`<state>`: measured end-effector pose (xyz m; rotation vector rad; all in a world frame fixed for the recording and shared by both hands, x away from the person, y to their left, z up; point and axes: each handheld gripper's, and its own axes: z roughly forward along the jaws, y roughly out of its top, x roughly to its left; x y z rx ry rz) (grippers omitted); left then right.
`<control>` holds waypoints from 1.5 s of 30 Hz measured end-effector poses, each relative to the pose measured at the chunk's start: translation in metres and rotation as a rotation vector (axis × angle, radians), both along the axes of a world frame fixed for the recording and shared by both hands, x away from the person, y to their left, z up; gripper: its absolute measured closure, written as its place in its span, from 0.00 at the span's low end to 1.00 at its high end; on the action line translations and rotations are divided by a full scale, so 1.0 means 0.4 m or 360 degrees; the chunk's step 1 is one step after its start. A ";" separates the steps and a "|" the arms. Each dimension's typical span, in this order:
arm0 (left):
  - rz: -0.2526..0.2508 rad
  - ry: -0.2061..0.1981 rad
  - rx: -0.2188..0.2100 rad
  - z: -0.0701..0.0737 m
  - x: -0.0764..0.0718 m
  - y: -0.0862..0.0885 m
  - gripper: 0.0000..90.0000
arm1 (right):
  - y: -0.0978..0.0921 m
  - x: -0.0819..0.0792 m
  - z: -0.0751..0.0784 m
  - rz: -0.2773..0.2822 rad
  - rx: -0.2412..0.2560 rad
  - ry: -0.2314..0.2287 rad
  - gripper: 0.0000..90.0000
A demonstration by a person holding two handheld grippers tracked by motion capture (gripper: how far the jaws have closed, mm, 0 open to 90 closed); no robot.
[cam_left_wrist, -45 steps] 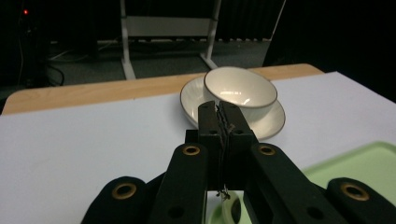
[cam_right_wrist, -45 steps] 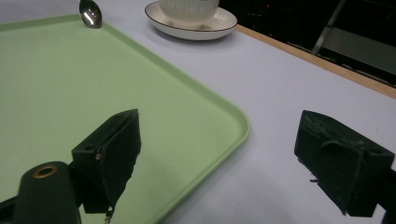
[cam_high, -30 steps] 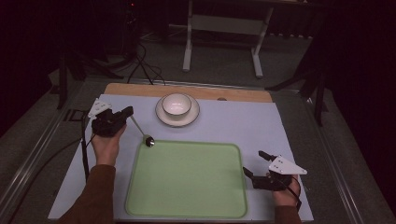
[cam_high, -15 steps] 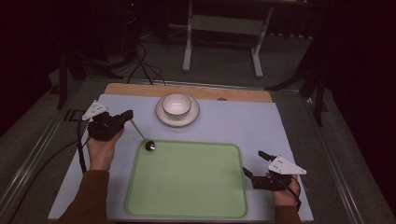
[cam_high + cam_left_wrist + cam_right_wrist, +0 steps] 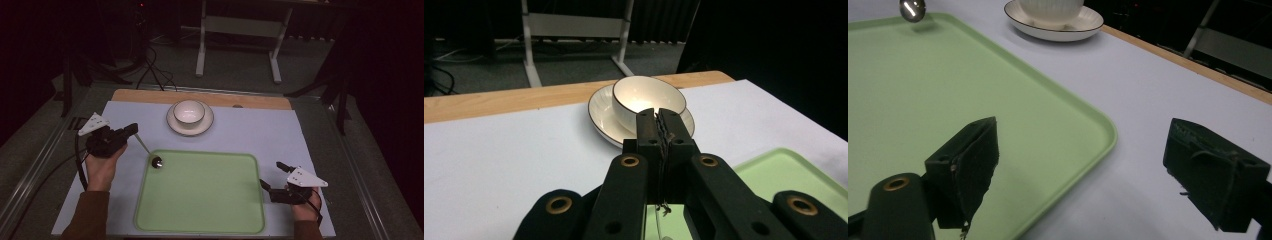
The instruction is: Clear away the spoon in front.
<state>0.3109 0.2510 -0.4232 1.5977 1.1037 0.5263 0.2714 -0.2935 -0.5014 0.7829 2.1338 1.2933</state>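
On the pale desk (image 5: 300,135), a spoon (image 5: 150,153) slants from the left claw (image 5: 131,130), clamped on its handle, down-right to the green tray (image 5: 210,200) corner. The bowl (image 5: 189,111) lies beyond; the right claw (image 5: 270,175) rests apart, farther off.

High view overhead, gripper views low, sharing bowl (image 5: 648,97)

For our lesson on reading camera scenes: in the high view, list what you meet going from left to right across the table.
Left hand-held gripper → spoon → bowl on its saucer → right hand-held gripper. The green tray is left out, since it spans the middle.
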 end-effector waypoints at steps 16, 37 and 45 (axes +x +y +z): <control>-0.0092 0.0027 -0.0018 0.008 -0.057 0.011 0.99 | 0.002 0.000 0.000 0.0001 -0.0002 0.0002 0.16; -0.0215 0.0238 0.0063 -0.043 -0.064 -0.011 0.97 | 0.001 0.000 0.000 0.0000 -0.0007 0.0000 0.16; -0.0253 0.0272 0.0070 -0.103 -0.055 -0.043 0.94 | 0.000 -0.001 0.001 0.0008 0.0002 0.0004 0.16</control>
